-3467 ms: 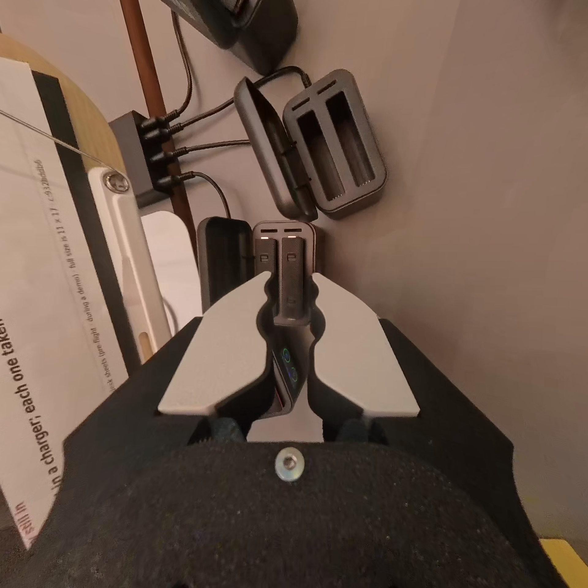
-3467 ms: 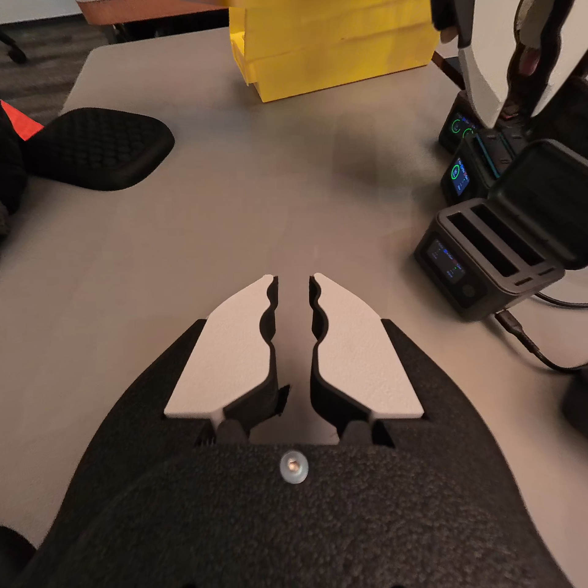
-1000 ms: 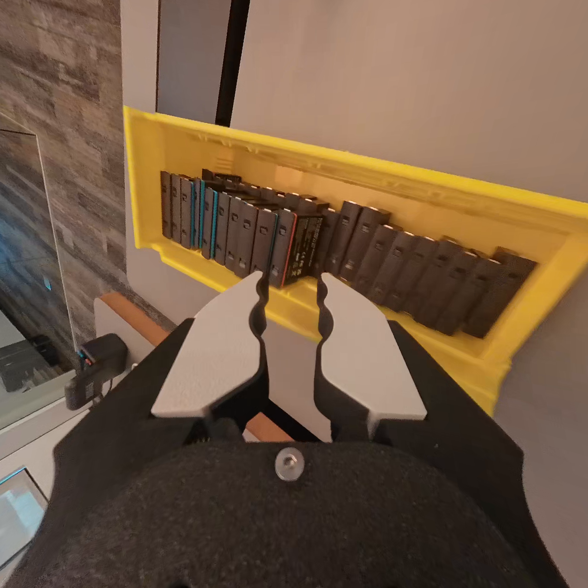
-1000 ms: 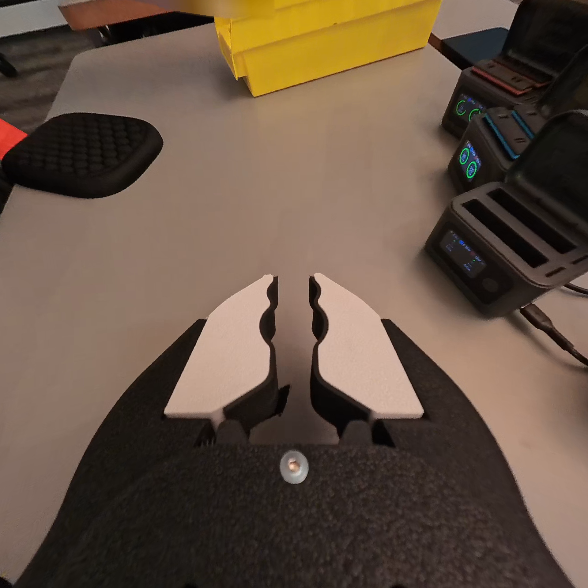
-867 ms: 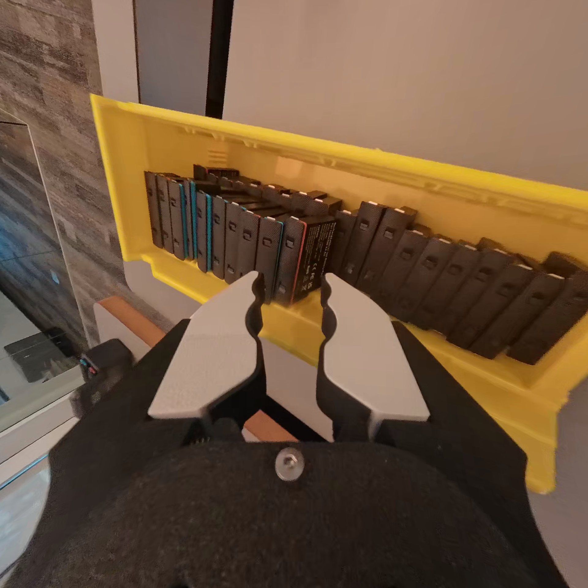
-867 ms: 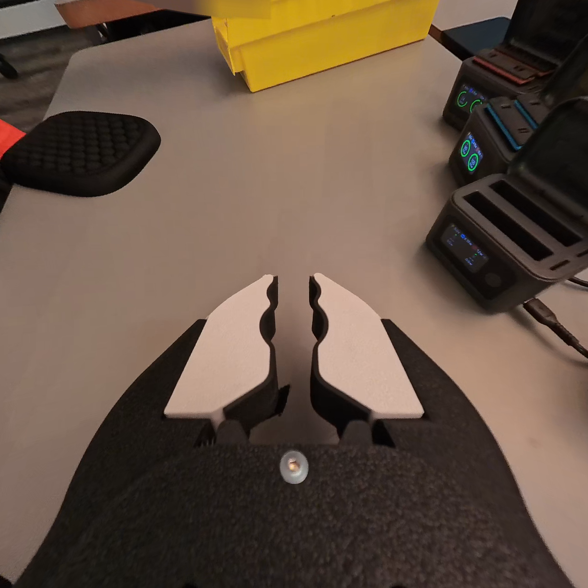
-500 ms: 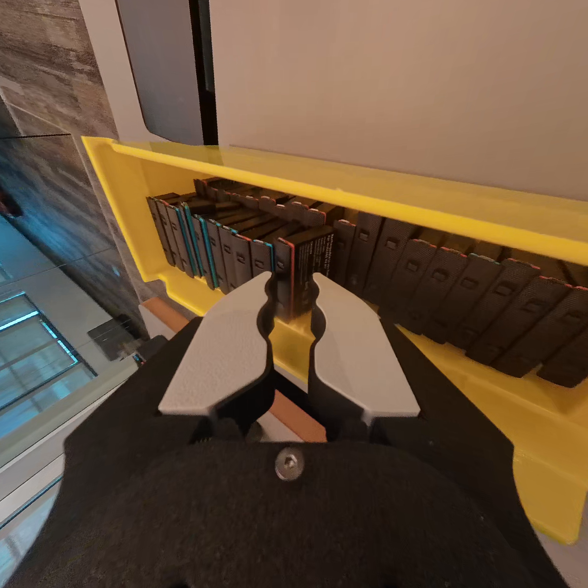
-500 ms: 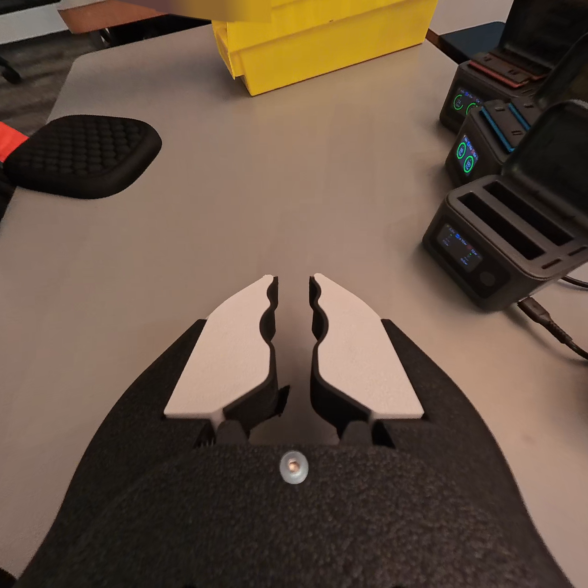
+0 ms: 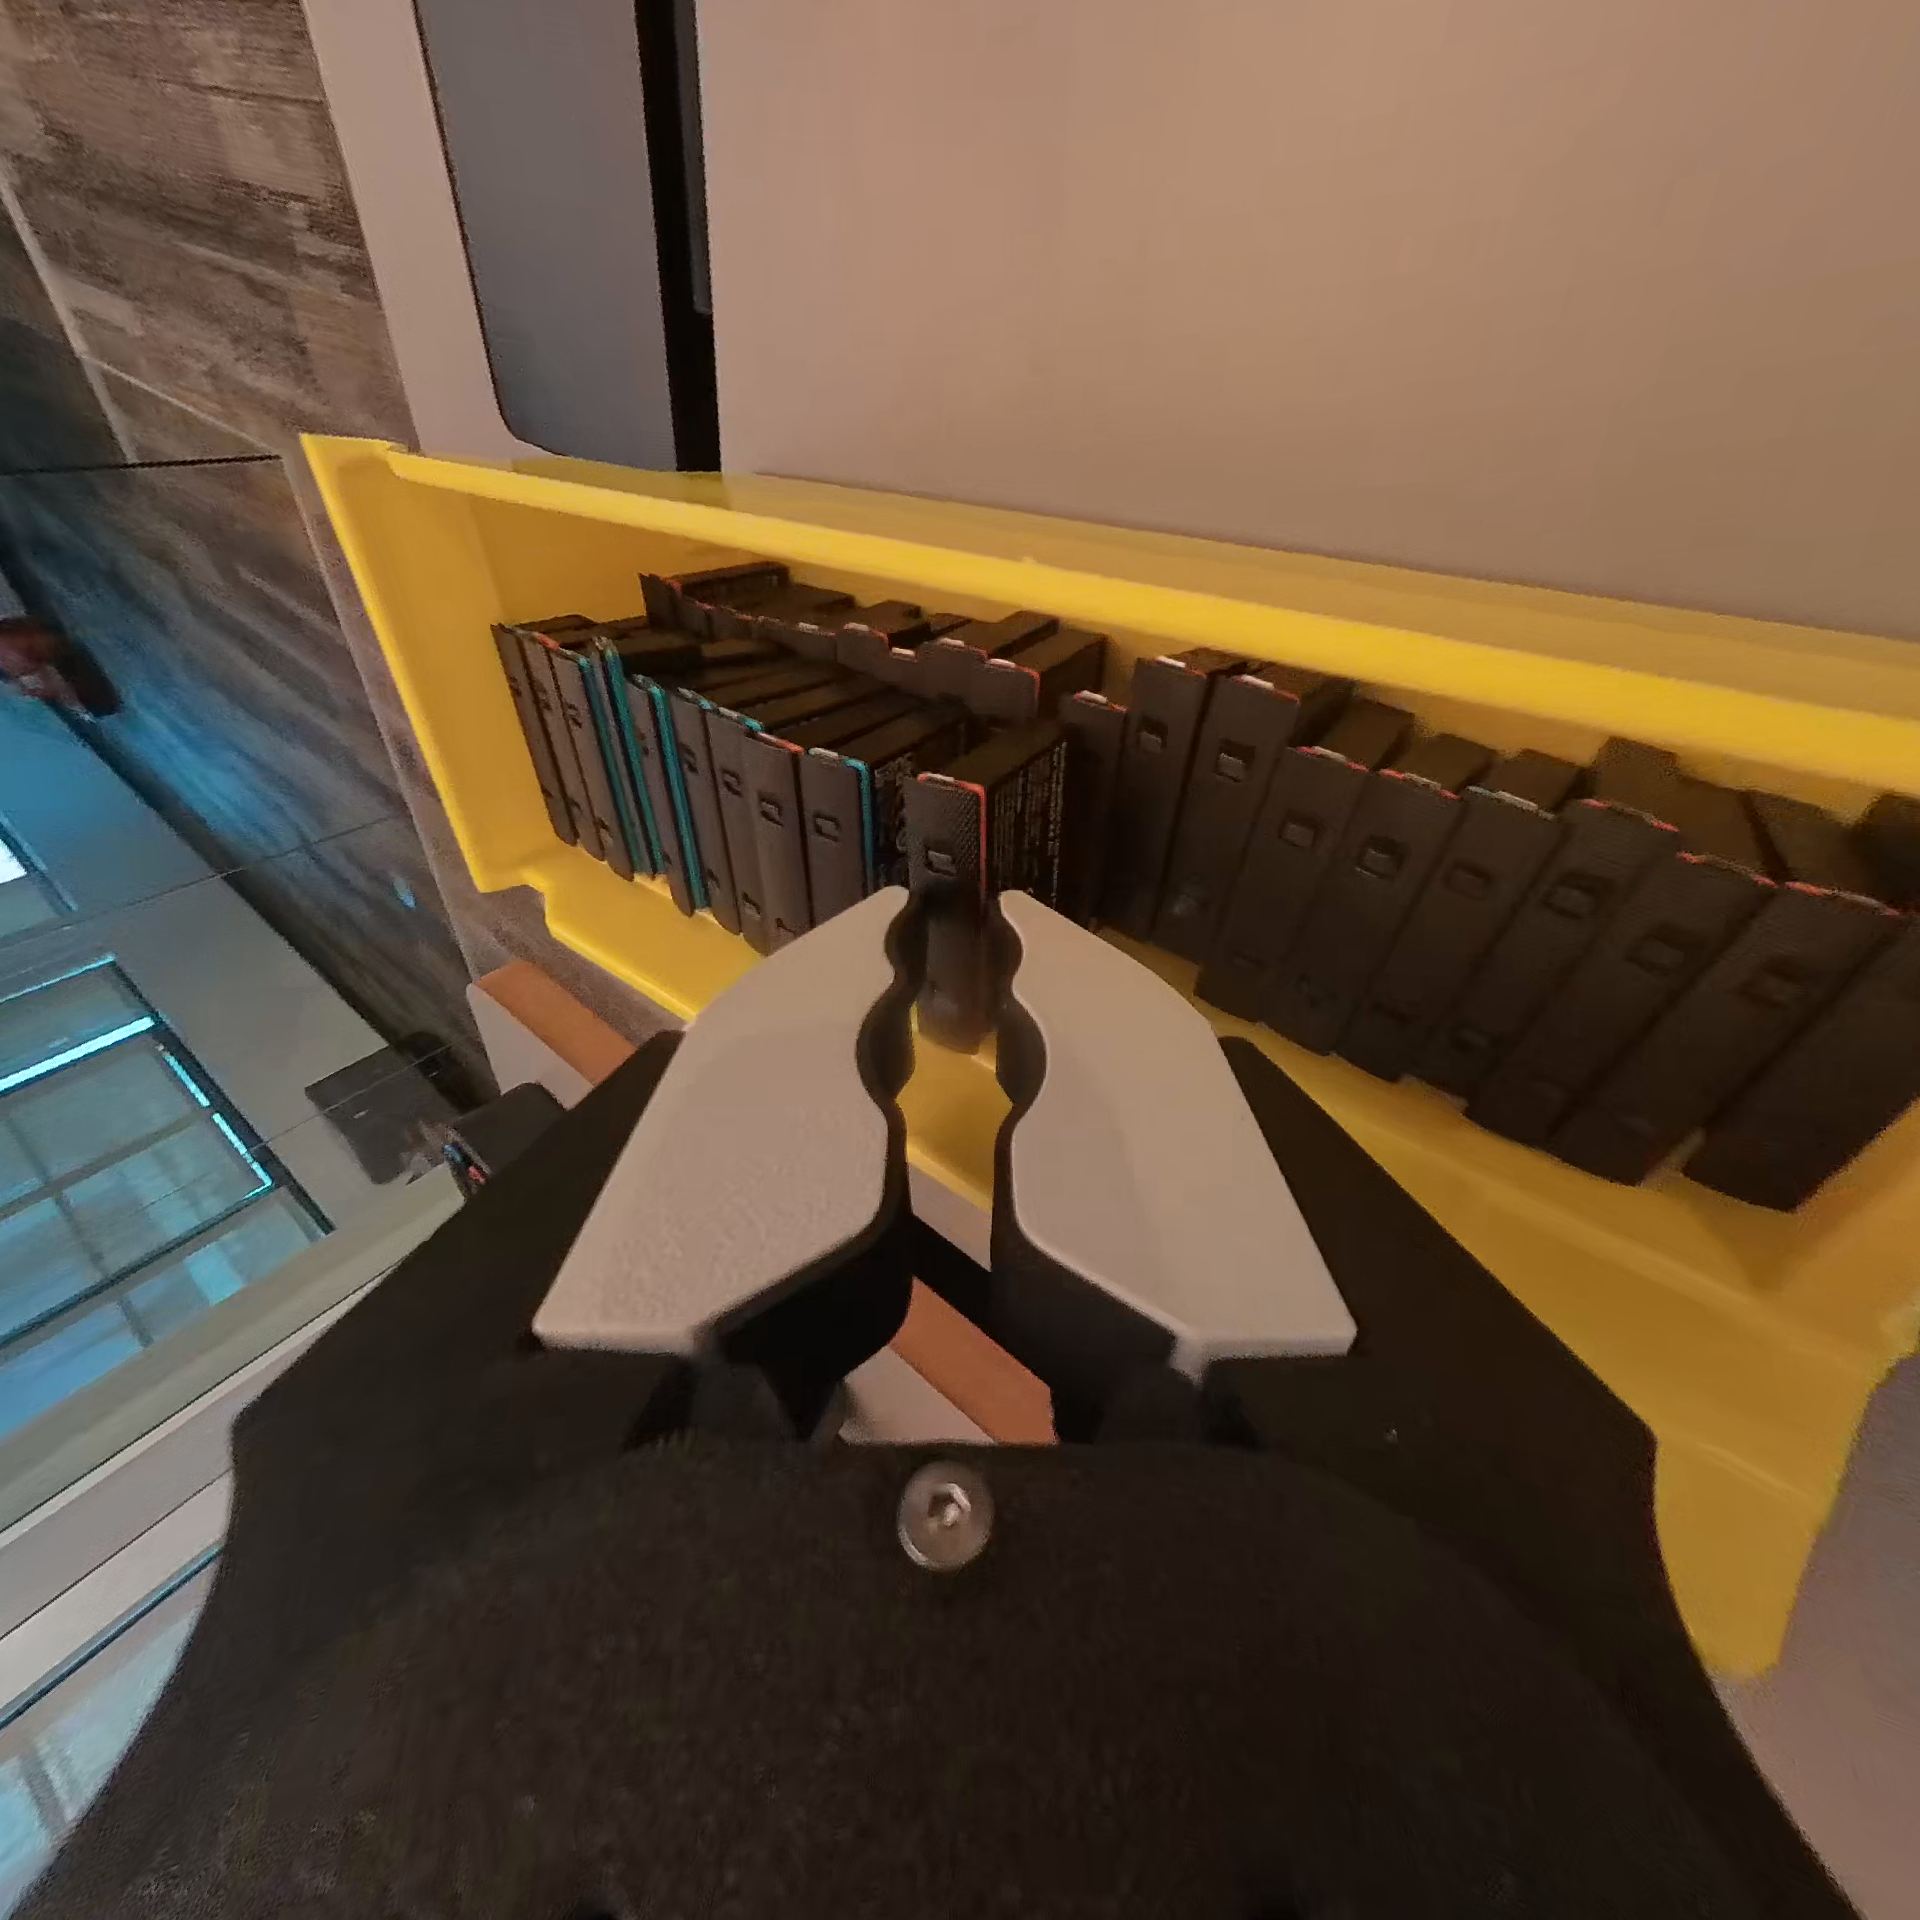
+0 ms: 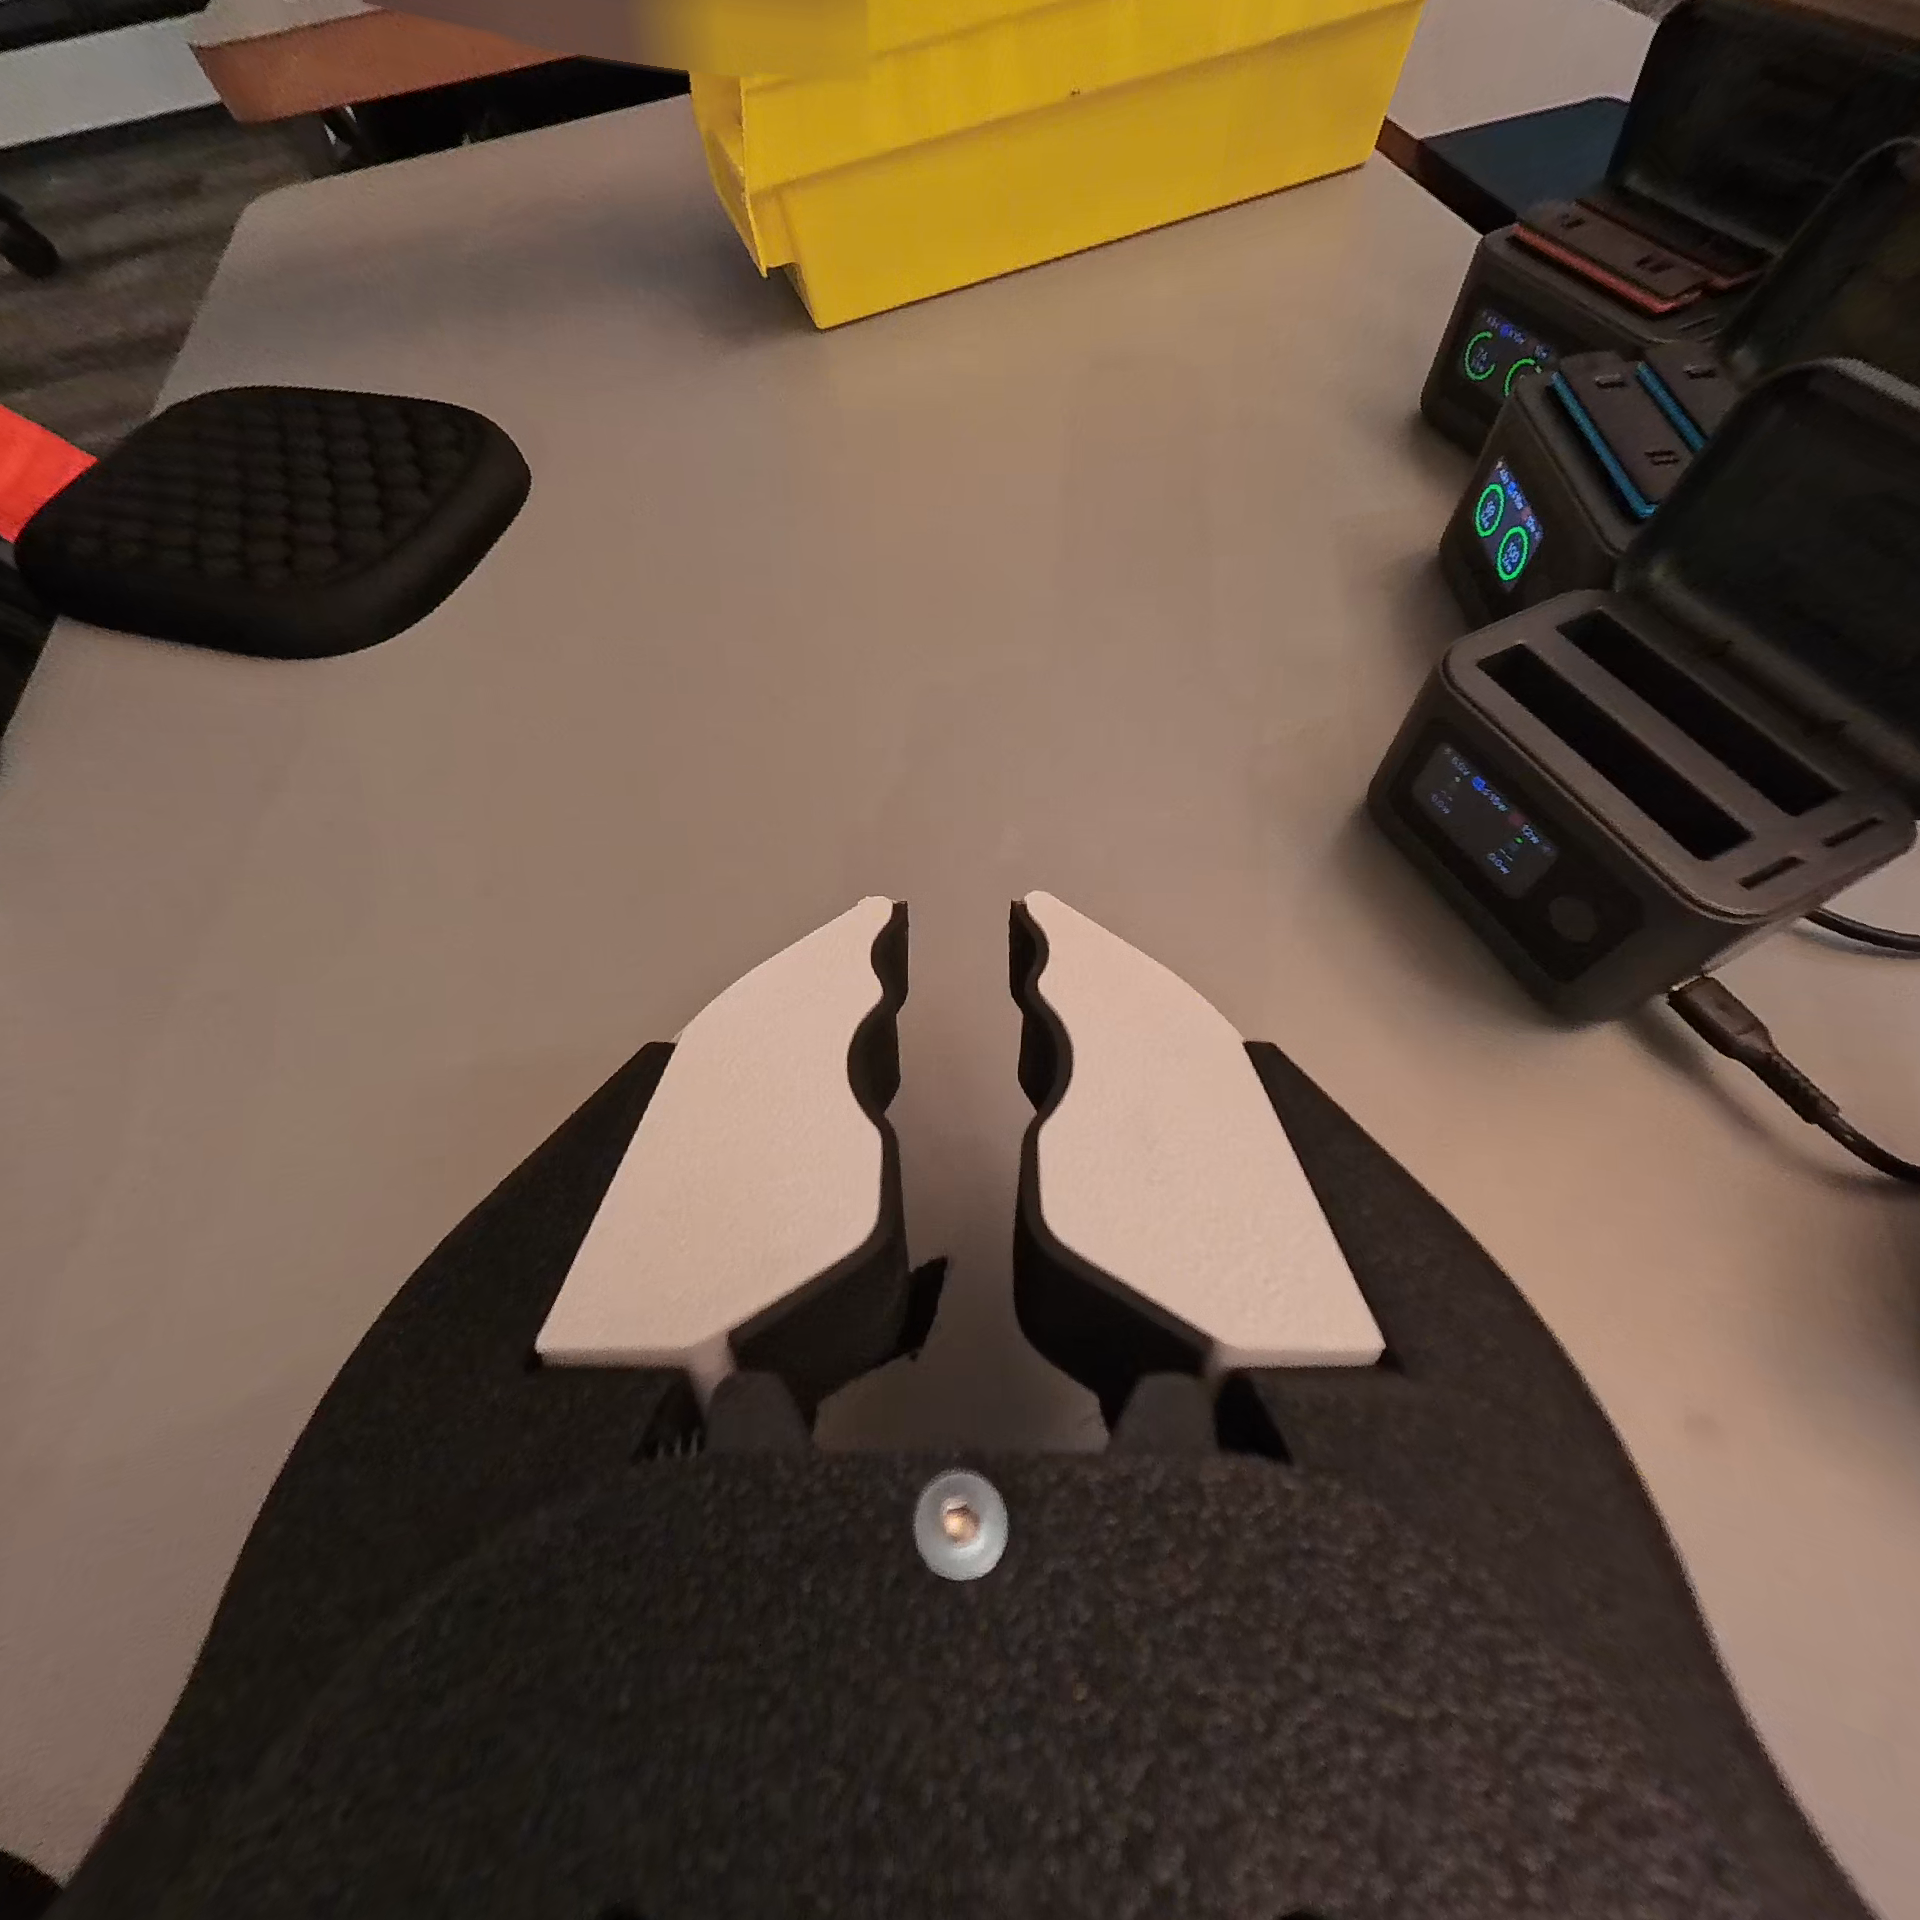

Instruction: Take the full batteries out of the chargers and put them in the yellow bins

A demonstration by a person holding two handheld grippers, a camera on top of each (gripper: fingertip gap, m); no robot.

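Observation:
In the left wrist view a yellow bin holds a long row of black batteries, some with red or blue edges. My left gripper is shut on a red-edged battery that stands out of the row near its middle. In the right wrist view my right gripper is empty, its fingers a narrow gap apart, above the grey table. Three black chargers stand at the right with lids up: the near one has empty slots, the middle one holds blue-edged batteries, the far one red-edged ones.
Stacked yellow bins stand at the table's far edge. A black honeycomb pad lies at the left. A cable runs from the near charger toward the right edge. Glass panels and a wood floor show left of the bin. My hands' fingertips stand some 40 centimeters from each other.
My left gripper moved in to the bin and closed its fingers on the red-edged battery. The right gripper drifted slightly to the left; its fingers kept the same gap.

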